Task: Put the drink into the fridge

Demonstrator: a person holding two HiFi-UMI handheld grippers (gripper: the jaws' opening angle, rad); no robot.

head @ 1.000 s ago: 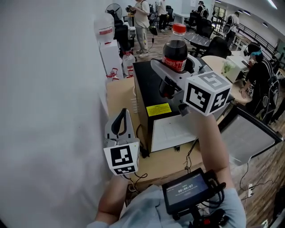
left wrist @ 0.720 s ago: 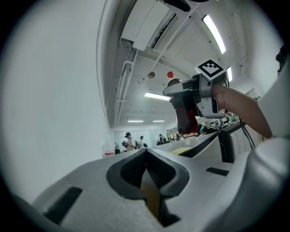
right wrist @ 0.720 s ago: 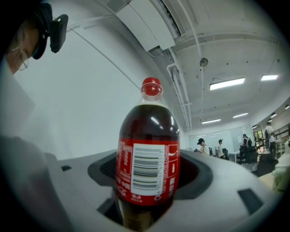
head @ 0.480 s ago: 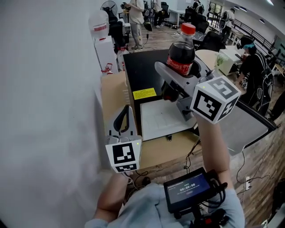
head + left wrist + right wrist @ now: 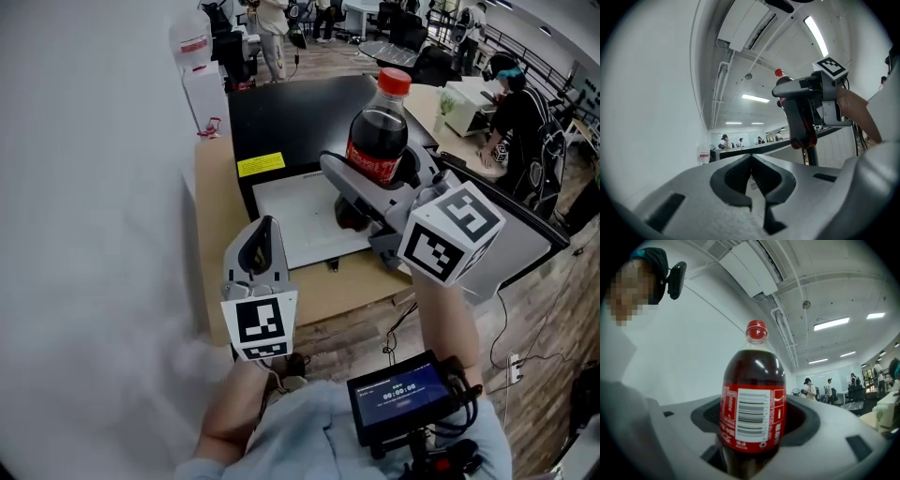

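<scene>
Over what seems the black fridge [image 5: 300,103], right tongs [image 5: 367,183] grip the upright cola bottle [image 5: 378,141]; left tongs [image 5: 263,230] closed, empty.

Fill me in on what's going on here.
A person holds a two-jaw gripper in each hand. The right gripper is clamped around an upright cola bottle with a red cap, held in the air above the black fridge. The left gripper is shut and empty, lower down near the white wall. The bottle is not in the fridge yet, and I can't tell whether the door is open.
</scene>
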